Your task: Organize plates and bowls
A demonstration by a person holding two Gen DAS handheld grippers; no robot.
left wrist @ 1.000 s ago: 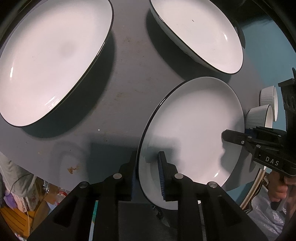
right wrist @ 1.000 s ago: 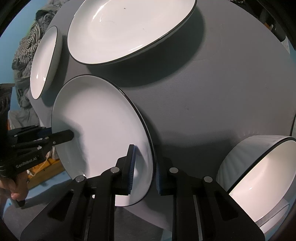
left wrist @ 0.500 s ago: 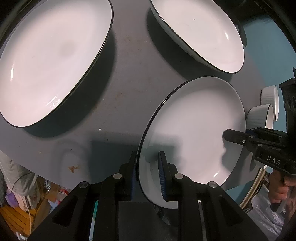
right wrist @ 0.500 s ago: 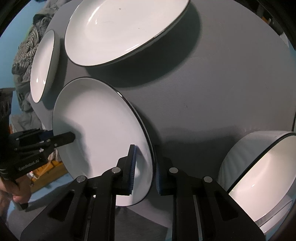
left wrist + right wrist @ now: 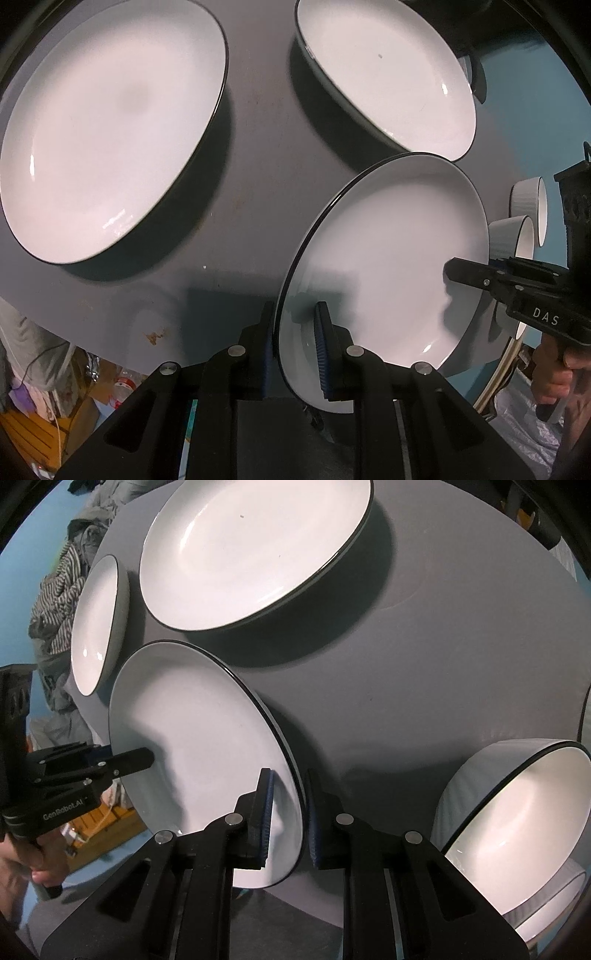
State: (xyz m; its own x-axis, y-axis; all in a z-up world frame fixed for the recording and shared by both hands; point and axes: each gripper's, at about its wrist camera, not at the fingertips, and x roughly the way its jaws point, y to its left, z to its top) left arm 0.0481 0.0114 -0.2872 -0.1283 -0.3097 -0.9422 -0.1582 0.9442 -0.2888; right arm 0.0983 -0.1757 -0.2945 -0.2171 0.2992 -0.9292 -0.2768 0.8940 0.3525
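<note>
While both grippers, left [image 5: 295, 347] and right [image 5: 290, 812], clamp opposite rims of one plate [image 5: 388, 258], two plates rest on the table [image 5: 258, 184].

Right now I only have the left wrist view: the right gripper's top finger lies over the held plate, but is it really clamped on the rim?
Observer: Yes. In the right wrist view the right gripper has one blue pad on the dinner plate's white face and the other under its rim.
Operator: Anything close beside that gripper?
Observer: A deep ribbed bowl stands just to its right on the grey table, apart from the plate.
Operator: And beyond the table?
Observer: A heap of striped clothing lies past its upper left edge.
</note>
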